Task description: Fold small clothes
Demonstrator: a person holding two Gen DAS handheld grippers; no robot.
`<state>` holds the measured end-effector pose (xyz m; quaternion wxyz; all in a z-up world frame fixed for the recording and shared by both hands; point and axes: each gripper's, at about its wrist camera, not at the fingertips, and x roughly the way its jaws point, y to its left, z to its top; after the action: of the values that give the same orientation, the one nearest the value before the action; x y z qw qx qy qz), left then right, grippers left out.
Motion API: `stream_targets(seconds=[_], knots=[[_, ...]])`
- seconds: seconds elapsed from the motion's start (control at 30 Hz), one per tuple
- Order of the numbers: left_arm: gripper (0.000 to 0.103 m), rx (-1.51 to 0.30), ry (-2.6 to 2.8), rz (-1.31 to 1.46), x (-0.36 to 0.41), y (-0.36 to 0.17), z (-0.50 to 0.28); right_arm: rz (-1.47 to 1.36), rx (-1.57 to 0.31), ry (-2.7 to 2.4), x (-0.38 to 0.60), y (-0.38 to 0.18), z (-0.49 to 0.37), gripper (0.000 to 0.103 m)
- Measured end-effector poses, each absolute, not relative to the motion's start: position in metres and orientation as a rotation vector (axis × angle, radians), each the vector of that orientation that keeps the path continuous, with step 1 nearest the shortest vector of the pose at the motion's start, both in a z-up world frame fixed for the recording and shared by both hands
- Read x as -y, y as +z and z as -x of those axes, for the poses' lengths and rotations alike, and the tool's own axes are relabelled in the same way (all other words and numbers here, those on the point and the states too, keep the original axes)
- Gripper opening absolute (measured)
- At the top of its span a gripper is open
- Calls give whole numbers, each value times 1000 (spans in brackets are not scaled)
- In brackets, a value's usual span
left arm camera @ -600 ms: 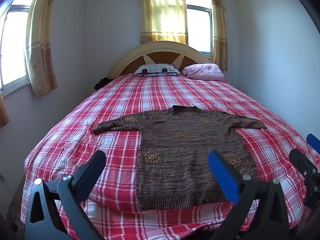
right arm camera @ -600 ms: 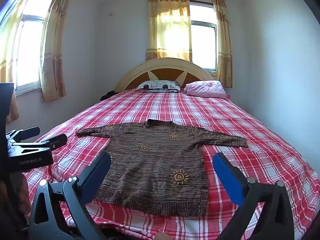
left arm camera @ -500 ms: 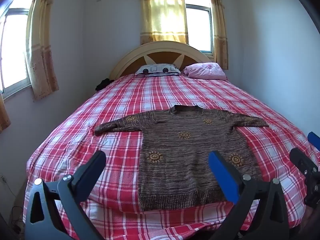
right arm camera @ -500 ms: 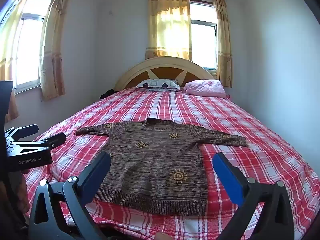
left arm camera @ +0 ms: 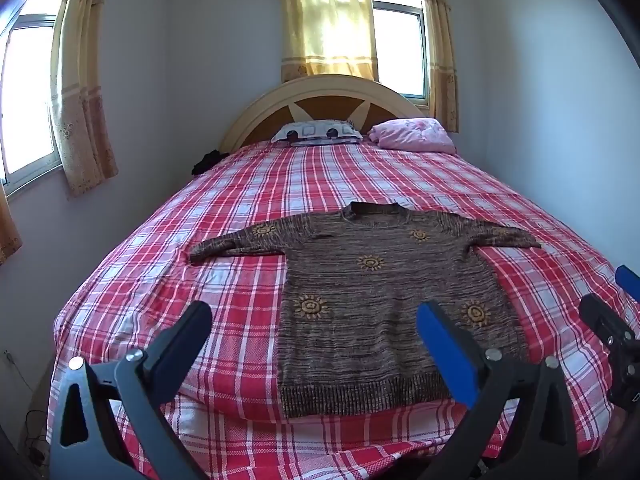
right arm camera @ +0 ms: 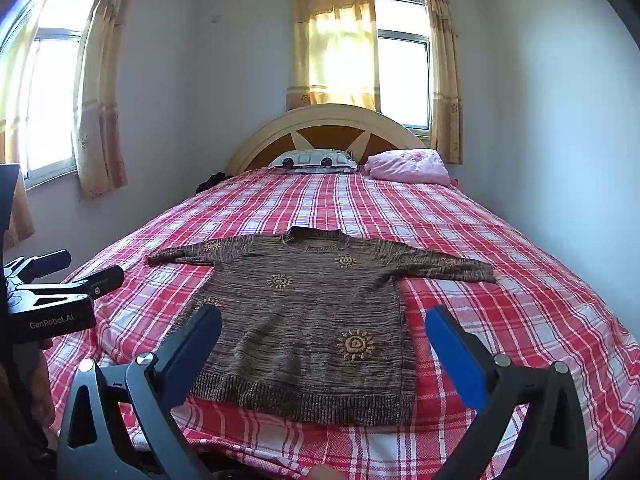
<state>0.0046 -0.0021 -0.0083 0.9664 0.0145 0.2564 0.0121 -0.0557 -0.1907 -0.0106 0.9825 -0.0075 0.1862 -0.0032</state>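
A small brown knitted sweater (left arm camera: 372, 292) with yellow sun motifs lies flat on the bed, face up, both sleeves spread out, hem toward me. In the right wrist view the same sweater (right arm camera: 312, 320) fills the near middle. My left gripper (left arm camera: 316, 320) hovers open over the sweater's lower left part, above the cloth, holding nothing. My right gripper (right arm camera: 324, 328) is also open, above the hem area, empty. The right gripper shows at the right edge of the left wrist view (left arm camera: 616, 320), and the left gripper at the left edge of the right wrist view (right arm camera: 60, 284).
The bed (left arm camera: 200, 280) has a red and white checked cover and a rounded headboard (left arm camera: 324, 96). A patterned pillow (left arm camera: 316, 132) and a pink pillow (left arm camera: 412, 138) lie at its head. Walls stand close on both sides, with curtained windows behind and at left.
Both views have shifted only slightly; the sweater lies as before and both grippers stay open.
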Motion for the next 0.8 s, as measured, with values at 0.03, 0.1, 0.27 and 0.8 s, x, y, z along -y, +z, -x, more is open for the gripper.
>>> stream_targets(seconds=[0.03, 0.1, 0.27, 0.8], knots=[[103, -519, 24, -30, 2, -9, -5, 15, -375, -6, 191, -10, 56, 102], [103, -521, 26, -28, 2, -8, -5, 16, -375, -8, 191, -10, 56, 102], [103, -519, 27, -27, 1, -10, -4, 17, -376, -14, 191, -10, 55, 102], [103, -525, 34, -7, -2, -9, -7, 18, -379, -15, 192, -9, 55, 102]])
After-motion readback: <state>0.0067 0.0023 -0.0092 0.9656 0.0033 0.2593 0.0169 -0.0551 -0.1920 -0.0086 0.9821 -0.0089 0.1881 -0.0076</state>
